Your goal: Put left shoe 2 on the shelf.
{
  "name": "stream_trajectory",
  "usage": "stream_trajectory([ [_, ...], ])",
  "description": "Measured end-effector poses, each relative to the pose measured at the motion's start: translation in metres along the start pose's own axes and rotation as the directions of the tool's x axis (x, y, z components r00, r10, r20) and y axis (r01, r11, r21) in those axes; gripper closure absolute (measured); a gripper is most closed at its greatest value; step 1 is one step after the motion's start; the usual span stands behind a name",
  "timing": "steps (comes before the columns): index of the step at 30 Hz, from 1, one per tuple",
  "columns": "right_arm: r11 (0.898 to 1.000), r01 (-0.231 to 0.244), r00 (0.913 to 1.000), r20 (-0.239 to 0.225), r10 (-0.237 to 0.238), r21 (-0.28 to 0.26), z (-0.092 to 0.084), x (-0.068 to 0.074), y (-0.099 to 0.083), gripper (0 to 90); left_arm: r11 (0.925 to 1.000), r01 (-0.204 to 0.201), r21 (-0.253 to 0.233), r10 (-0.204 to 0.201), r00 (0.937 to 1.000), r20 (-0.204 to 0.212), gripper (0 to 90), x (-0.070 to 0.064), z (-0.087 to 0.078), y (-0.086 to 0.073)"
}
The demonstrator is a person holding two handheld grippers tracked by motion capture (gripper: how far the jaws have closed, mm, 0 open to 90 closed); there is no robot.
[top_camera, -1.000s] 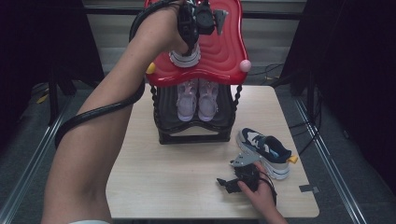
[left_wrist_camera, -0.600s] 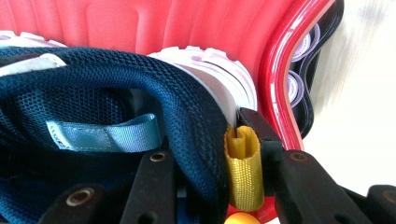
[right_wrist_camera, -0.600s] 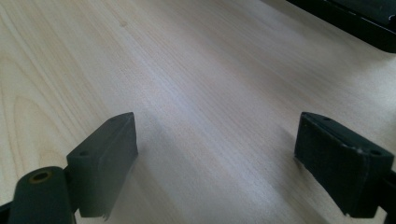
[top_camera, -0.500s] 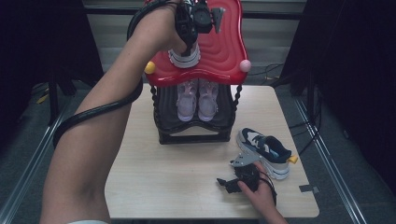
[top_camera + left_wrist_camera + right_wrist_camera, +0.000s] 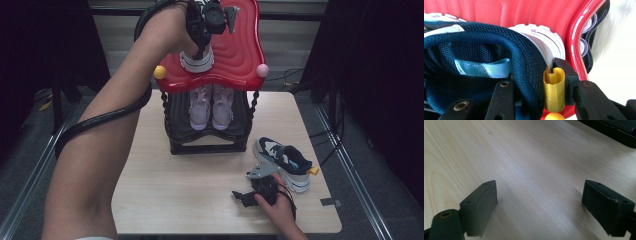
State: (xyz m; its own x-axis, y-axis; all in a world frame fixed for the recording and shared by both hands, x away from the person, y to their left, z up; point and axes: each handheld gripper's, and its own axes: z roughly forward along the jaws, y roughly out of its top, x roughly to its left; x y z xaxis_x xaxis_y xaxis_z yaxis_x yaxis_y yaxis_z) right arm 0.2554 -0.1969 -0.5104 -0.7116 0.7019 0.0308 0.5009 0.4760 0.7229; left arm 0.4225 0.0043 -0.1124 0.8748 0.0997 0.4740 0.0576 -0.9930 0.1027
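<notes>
A navy mesh shoe (image 5: 474, 50) with a white sole (image 5: 196, 60) stands on the red wavy top (image 5: 235, 55) of a shoe rack. My left gripper (image 5: 200, 47) comes down on its heel. In the left gripper view, one jaw of the left gripper (image 5: 534, 80) sits inside the collar and the other lies against the yellow pull tab (image 5: 554, 90). Its jaws have just been opening, with the heel still between them and touched on both sides. The matching navy shoe (image 5: 284, 162) lies on the table at the right. Beside it my right gripper (image 5: 245, 196) rests low, its jaws open (image 5: 539, 207) over bare wood.
A pair of pale pink shoes (image 5: 211, 105) sits on the black lower shelf (image 5: 210, 145) of the rack. The light wooden table (image 5: 165, 190) has free room in front of the rack. The red rim (image 5: 574, 37) curves close to the held heel. A black cable (image 5: 100, 120) trails from the left arm.
</notes>
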Motion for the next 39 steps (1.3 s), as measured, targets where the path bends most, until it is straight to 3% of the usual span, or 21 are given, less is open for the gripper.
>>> stream_trajectory([
  [9, 1.0, 0.0, 1.0, 0.0, 0.0, 0.0, 0.0, 0.0, 0.0, 12.6, 0.9999, 0.01, 0.0, -0.01, 0.9999, -0.004, 60.4, 0.0004, 0.0004, -0.002],
  [13, 1.0, 0.0, 1.0, 0.0, 0.0, 0.0, 0.0, 0.0, 0.0, 12.6, 0.9986, 0.053, -0.009, -0.053, 0.9986, -0.008, 56.9, 0.002, 0.0006, -0.0024],
  [23, 1.0, 0.0, 1.0, 0.0, 0.0, 0.0, 0.0, 0.0, 0.0, 12.6, 0.9957, 0.091, -0.018, -0.091, 0.9956, -0.023, 46.3, 0.0045, 0.0016, -0.0042],
  [31, 1.0, 0.0, 1.0, 0.0, 0.0, 0.0, 0.0, 0.0, 0.0, 12.6, 0.9894, 0.139, -0.044, -0.138, 0.9903, 0.017, 36.4, 0.0061, 0.0021, -0.0054],
  [39, 1.0, 0.0, 1.0, 0.0, 0.0, 0.0, 0.0, 0.0, 0.0, 12.6, 0.9834, 0.171, -0.061, -0.17, 0.9853, 0.02, 31.8, 0.0076, -0.0005, -0.0069],
])
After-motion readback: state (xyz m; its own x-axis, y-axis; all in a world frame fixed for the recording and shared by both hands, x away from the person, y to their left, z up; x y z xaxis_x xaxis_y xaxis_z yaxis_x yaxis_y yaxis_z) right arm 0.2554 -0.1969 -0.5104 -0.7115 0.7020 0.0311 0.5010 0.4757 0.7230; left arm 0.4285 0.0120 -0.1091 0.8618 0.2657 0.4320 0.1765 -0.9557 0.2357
